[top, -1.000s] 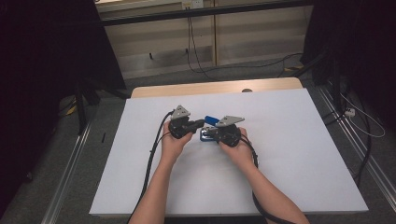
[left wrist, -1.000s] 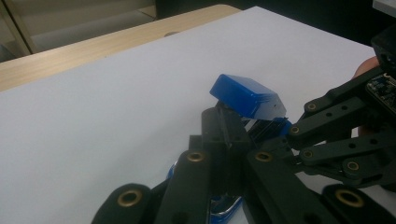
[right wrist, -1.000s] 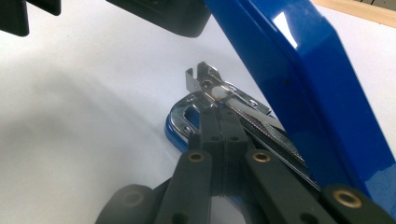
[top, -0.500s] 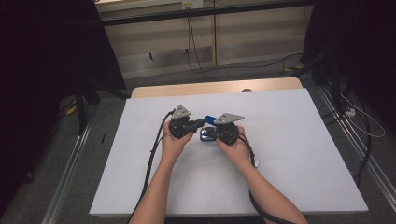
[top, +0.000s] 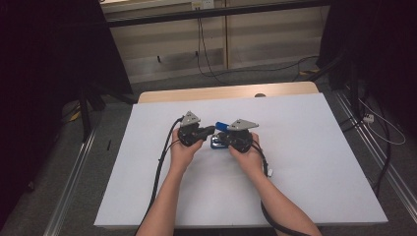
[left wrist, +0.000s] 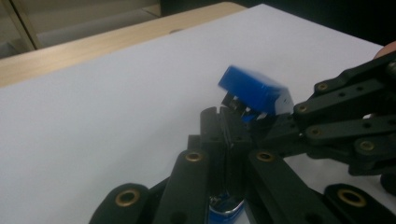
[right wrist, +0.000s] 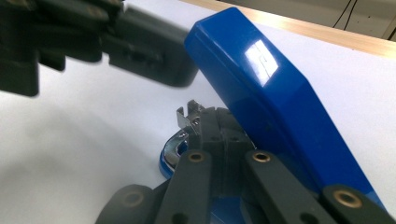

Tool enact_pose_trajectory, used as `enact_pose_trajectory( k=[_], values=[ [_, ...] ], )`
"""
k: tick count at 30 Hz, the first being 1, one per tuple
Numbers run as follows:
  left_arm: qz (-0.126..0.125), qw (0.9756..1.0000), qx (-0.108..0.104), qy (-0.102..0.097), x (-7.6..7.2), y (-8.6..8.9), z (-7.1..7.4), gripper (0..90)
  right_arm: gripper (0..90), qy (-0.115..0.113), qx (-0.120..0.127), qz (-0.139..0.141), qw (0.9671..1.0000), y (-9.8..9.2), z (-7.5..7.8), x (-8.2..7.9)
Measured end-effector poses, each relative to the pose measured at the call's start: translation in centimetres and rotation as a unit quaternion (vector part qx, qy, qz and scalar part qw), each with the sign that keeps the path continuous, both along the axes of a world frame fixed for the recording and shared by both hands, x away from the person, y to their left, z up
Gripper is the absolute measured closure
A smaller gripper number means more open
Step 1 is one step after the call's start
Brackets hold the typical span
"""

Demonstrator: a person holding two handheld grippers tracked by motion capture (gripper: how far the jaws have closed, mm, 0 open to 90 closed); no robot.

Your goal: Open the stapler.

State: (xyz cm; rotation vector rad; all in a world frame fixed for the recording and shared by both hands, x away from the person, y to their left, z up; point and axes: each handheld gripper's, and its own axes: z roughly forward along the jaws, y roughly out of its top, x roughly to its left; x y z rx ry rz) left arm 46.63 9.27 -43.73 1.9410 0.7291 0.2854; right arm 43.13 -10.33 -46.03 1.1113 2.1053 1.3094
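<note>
Near the middle of the white tabletop (top: 305, 147), a blue stapler (top: 220, 126) is held between the two grippers, its lid tilted up and open. The left gripper (top: 211, 130) is seen with jaws pressed together, its tip set against the stapler's inner metal part beneath the raised lid. The right gripper (top: 222, 140) is likewise closed, laid over the base; whether a thin part is pinched cannot be told. Compared with a second ago, almost nothing has shifted: both hands are kept in place. The opening is judged done, and work on the magazine is probably pending.
</note>
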Motion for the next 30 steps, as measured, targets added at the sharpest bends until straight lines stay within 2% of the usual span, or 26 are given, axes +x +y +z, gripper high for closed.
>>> enact_pose_trajectory(
  k=[7,9,16,19,23,30],
  values=[
    [-0.004,0.9997,0.021,0.008,0.2,-0.5,-1.1,89.4,90.0,-0.002,-0.005,0.001,1.0,0.0,0.1,0.0],
    [-0.002,0.9998,0.015,0.011,0.2,-0.4,-1.3,89.7,90.0,-0.002,-0.007,0.001,1.0,0.0,0.1,0.0],
    [0.002,0.9998,0.021,-0.001,0.0,-0.8,-1.4,90.0,90.0,-0.003,-0.015,-0.002,0.9999,0.1,0.1,0.1],
    [0.004,0.999,0.043,-0.007,0.0,-1.0,-1.6,90.0,90.0,-0.006,-0.019,-0.003,0.9998,0.2,0.3,0.0],
    [0.008,0.9995,0.03,0.006,0.0,-0.9,-2.1,90.0,90.0,-0.006,-0.018,-0.004,0.9998,0.1,0.7,0.1],
    [0.01,0.9995,0.028,0.003,0.0,-1.1,-2.1,90.0,90.0,-0.016,-0.029,-0.013,0.9994,-0.1,1.6,0.1]
  ],
)
